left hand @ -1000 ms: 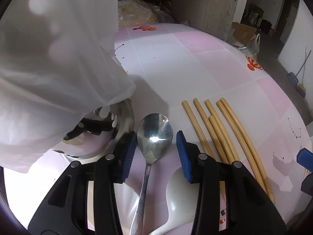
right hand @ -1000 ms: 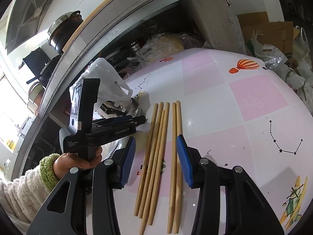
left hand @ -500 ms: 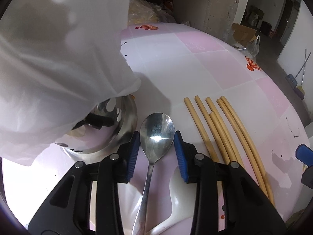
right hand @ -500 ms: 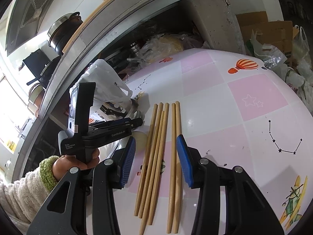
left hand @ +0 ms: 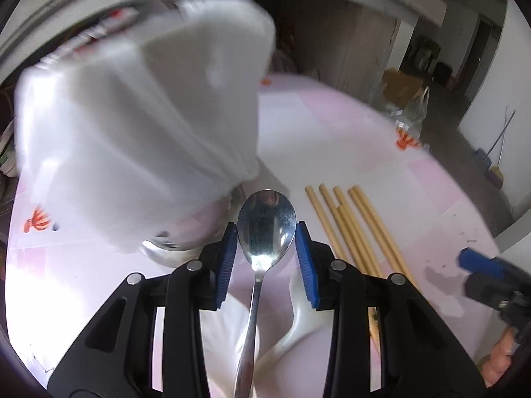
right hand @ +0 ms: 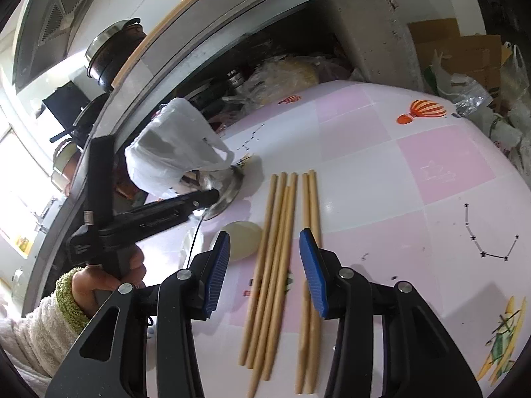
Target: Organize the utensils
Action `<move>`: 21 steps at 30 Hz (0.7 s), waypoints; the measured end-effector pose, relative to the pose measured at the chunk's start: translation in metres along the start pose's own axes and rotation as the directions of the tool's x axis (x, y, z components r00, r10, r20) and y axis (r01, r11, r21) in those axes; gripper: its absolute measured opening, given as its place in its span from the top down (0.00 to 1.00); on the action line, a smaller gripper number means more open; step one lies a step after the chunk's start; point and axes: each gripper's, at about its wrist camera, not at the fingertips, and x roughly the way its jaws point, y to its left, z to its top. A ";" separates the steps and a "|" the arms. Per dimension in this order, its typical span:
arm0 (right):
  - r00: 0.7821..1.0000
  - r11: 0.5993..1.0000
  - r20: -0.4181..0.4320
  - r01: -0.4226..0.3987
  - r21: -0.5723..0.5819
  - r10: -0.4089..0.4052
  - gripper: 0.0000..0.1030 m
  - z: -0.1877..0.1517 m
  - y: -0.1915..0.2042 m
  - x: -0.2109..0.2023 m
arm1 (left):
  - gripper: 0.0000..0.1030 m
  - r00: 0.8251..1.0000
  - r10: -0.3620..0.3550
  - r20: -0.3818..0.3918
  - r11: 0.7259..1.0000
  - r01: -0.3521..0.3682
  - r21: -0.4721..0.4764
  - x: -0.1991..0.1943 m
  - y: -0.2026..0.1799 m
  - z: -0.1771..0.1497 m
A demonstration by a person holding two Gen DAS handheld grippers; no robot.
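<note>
Spoon (left hand: 266,229) clamped in left gripper (left hand: 266,258); right gripper (right hand: 264,265) open; no legible writing.

My left wrist view looks steeply down along its own fingers, close over the pink-and-white tablecloth (left hand: 348,132), with a white plastic bag (left hand: 132,139) filling the upper left. My right wrist view sits farther back and shallower, facing across the table toward the counter (right hand: 232,10). Both share the row of wooden chopsticks (left hand: 358,229) (right hand: 278,252), the bag (right hand: 172,146) and the cloth.
</note>
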 end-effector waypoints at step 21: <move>0.989 0.994 -0.100 -0.108 0.003 0.107 0.55 -0.004 0.041 0.021 | 0.78 0.994 -0.077 0.083 0.997 0.079 -0.014 -0.068 0.028 -0.035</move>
